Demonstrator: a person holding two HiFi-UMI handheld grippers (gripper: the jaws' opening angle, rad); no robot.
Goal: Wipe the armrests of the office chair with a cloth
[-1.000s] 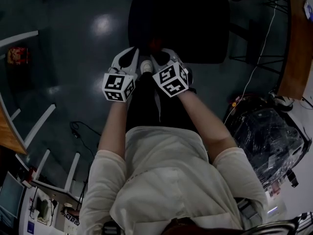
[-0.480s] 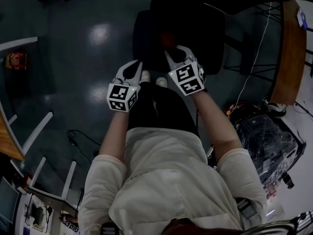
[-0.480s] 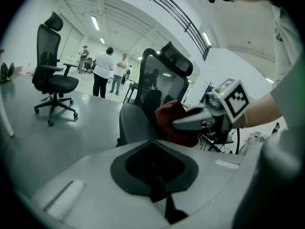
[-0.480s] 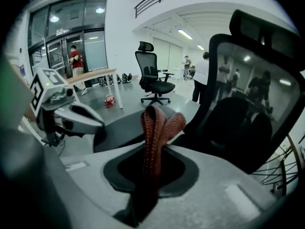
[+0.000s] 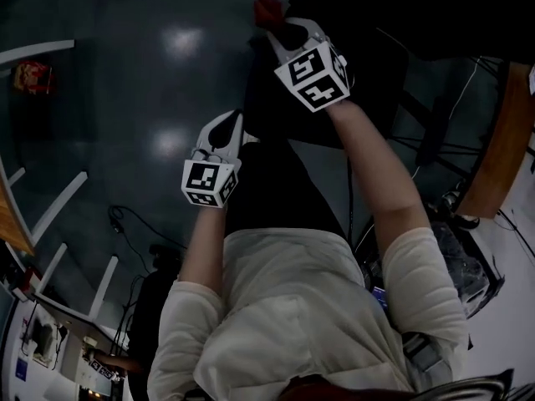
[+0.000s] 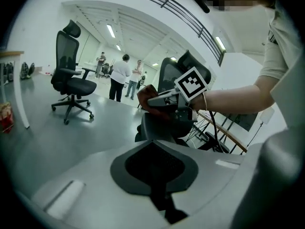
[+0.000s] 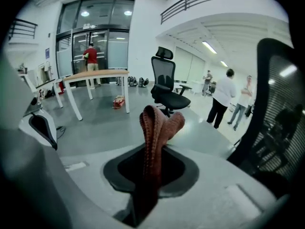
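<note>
Head view is showing right gripper at 12 o'clock, clamping red cloth over the office chair; left gripper, jaws pressing together on nothing, is hanging at its 7 o'clock.

Head view is very dim, pale glare spots on the dark floor. Both gripper views are bright under ceiling strip lights, fisheye-bent, black-cornered.
</note>
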